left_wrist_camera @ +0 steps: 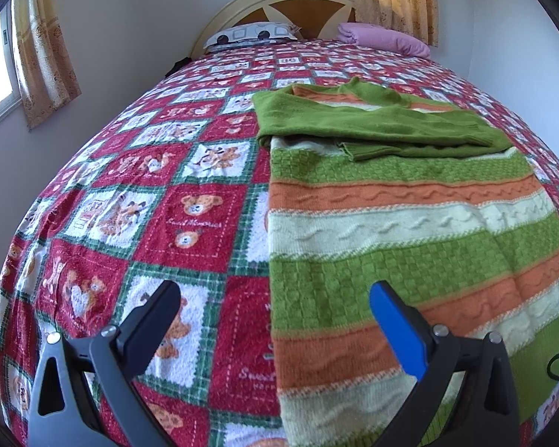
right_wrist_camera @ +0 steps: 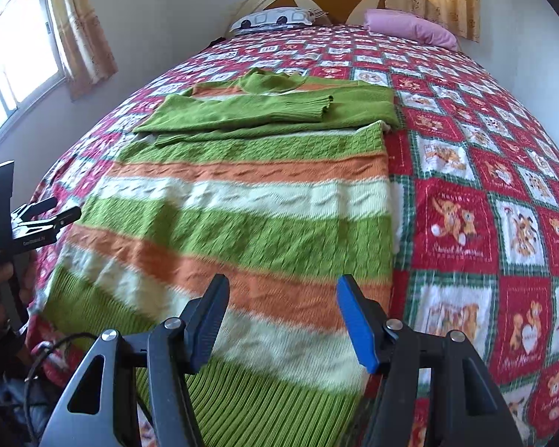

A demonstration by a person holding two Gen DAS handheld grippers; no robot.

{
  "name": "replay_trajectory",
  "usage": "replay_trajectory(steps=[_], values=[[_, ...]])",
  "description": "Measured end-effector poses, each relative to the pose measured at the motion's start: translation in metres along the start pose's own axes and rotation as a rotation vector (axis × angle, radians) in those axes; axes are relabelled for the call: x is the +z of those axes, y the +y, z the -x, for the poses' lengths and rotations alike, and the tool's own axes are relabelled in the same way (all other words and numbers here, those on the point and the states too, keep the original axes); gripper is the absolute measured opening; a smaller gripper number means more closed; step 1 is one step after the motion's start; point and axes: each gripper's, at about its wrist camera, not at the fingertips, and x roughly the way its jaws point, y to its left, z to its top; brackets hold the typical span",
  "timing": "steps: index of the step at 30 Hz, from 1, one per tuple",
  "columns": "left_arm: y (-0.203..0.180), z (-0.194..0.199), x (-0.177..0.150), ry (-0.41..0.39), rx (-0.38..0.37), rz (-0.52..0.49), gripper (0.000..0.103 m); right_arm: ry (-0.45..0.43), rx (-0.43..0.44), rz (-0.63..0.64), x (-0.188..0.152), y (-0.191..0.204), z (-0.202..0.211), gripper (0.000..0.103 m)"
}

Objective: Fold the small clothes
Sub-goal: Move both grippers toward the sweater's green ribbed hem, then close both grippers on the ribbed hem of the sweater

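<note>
A striped sweater (right_wrist_camera: 242, 223) lies flat on the bedspread (right_wrist_camera: 466, 205), filling the centre of the right wrist view, with both green sleeves (right_wrist_camera: 264, 111) folded across its chest. The right gripper (right_wrist_camera: 282, 316) hovers over the hem at the lower centre, jaws apart. The left gripper (left_wrist_camera: 275, 320) hangs above the sweater's left edge, jaws wide apart, holding nothing.
</note>
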Motion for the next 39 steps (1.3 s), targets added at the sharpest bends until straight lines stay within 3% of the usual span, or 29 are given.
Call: replay_trajectory(steps=[5, 13, 16, 20, 24, 28, 30, 31, 36, 39], values=[[0.001, 0.018, -0.011, -0.007, -0.023, -0.012, 0.103, 0.009, -0.001, 0.008, -0.017, 0.005, 0.02, 0.061], [0.015, 0.041, -0.038, 0.047, -0.078, 0.024, 0.102, 0.054, -0.011, -0.006, -0.055, 0.005, 0.041, 0.061], [0.02, 0.045, -0.052, 0.094, -0.136, 0.071, 0.097, 0.083, -0.013, -0.033, -0.07, 0.0, 0.041, 0.061], [0.016, 0.041, -0.072, 0.179, -0.236, 0.114, 0.081, 0.09, -0.017, -0.041, -0.081, -0.002, 0.043, 0.061], [0.008, 0.031, -0.081, 0.235, -0.29, 0.123, 0.062, 0.095, -0.012, -0.076, -0.086, -0.008, 0.038, 0.061], [0.007, 0.033, -0.084, 0.22, -0.298, 0.132, 0.055, 0.091, -0.016, -0.095, -0.088, -0.013, 0.035, 0.061], [0.007, 0.033, -0.084, 0.212, -0.297, 0.13, 0.027, 0.09, -0.022, -0.106, -0.089, -0.015, 0.035, 0.061], [0.007, 0.033, -0.085, 0.214, -0.307, 0.126, 0.021, 0.089, -0.024, -0.111, -0.089, -0.016, 0.035, 0.061], [0.005, 0.036, -0.084, 0.194, -0.316, 0.098, 0.008, 0.084, -0.023, -0.138, -0.09, -0.02, 0.034, 0.061], [0.008, 0.04, -0.081, 0.177, -0.326, 0.099, 0.006, 0.088, -0.001, -0.141, -0.092, -0.02, 0.032, 0.061]])
